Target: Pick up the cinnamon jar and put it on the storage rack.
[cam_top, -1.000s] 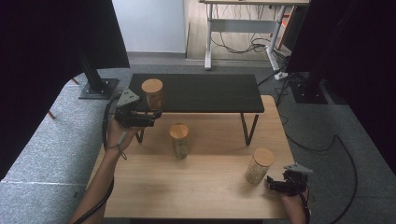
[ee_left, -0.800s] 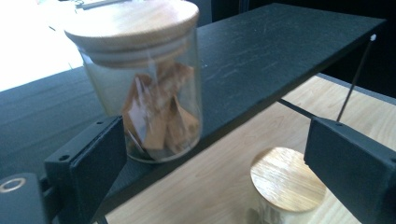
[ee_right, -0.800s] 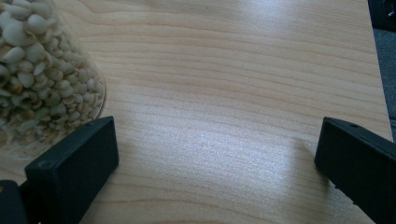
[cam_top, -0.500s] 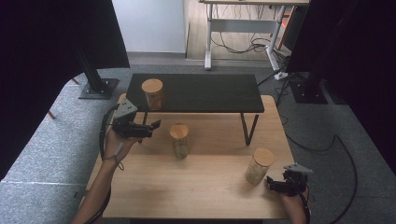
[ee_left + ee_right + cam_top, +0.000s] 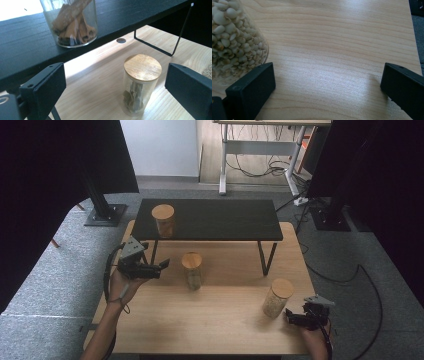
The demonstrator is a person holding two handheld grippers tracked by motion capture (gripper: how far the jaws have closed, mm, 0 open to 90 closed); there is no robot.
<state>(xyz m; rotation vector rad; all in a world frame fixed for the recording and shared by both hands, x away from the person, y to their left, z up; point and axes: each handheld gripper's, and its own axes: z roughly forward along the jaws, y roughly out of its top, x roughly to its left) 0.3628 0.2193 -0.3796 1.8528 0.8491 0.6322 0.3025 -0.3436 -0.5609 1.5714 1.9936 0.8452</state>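
Tabletop (image 5: 215,320): light wood, takes up the centre and lower half of the high view. Black shelf (image 5: 210,217) stands on its far side on thin wire legs, upper centre of frame.

Three lidded glass jars, all upright, well apart:
- cinnamon jar (image 5: 163,220) on the shelf's left end, upper left of centre. In the left gripper view it sits top left (image 5: 71,22), bark sticks visible inside.
- leaf jar (image 5: 192,270) on the tabletop, dead centre of the high view, just in front of the shelf. In the left gripper view I see it lower centre right (image 5: 141,83), wooden lid on, dark leaves inside.
- bean jar (image 5: 278,297) lower right of the high view; its base fills the upper left corner of the right gripper view (image 5: 235,40), pale beans inside.

Left hand-held gripper (image 5: 162,266): left of centre, pointing at the leaf jar from its left, near but not touching. Jaws have just been opening, now spread wide, nothing between them.

Right hand-held gripper (image 5: 295,319): lower right corner, just beside the bean jar. Jaws spread, bare wood between them; whether the left jaw touches the glass, I can't tell.
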